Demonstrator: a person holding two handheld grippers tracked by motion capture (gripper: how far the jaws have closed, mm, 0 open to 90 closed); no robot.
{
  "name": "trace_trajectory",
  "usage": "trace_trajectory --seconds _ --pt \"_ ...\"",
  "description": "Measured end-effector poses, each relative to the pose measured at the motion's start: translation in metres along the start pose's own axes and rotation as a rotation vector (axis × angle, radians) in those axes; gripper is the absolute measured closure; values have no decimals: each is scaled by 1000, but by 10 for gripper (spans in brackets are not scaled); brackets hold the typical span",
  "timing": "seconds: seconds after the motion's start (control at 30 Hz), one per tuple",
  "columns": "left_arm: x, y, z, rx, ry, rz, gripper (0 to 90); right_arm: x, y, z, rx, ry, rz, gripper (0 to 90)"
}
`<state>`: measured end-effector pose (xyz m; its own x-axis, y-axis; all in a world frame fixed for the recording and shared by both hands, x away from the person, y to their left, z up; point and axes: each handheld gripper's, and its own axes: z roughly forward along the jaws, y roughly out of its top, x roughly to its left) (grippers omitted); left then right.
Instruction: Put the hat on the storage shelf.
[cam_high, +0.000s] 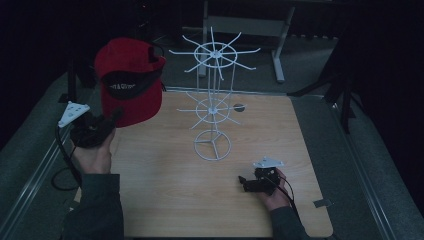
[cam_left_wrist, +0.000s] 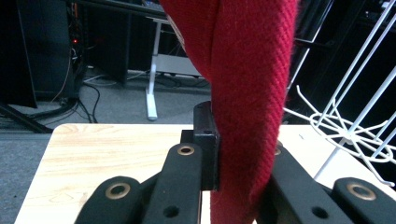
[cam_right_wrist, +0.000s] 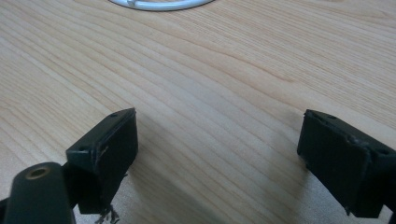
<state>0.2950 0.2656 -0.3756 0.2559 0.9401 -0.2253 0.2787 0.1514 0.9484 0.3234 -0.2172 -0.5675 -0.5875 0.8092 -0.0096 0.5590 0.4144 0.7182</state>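
Observation:
A red cap with a black band of white lettering hangs in the air over the table's left edge. My left gripper is shut on its lower edge. In the left gripper view the red fabric is pinched between the two black jaws of that gripper. A white wire rack with two tiers of hooks stands mid-table, to the right of the cap, and its hooks show beside the fabric. My right gripper rests low at the table's front right. It is open over bare wood, holding nothing.
The wooden table has the rack's ring base just beyond my right gripper. A small dark round mark lies behind the rack. White desk legs and black stand legs are beyond the table on grey floor.

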Motion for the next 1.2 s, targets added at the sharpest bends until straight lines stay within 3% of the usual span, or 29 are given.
trace_trajectory --seconds 0.57,1.2 --pt "-2 5 -4 -22 -11 -10 856 0 1 1 -1 4 -8 121" --pt "-10 15 -9 -77 -35 11 856 0 1 1 -1 4 -7 121"
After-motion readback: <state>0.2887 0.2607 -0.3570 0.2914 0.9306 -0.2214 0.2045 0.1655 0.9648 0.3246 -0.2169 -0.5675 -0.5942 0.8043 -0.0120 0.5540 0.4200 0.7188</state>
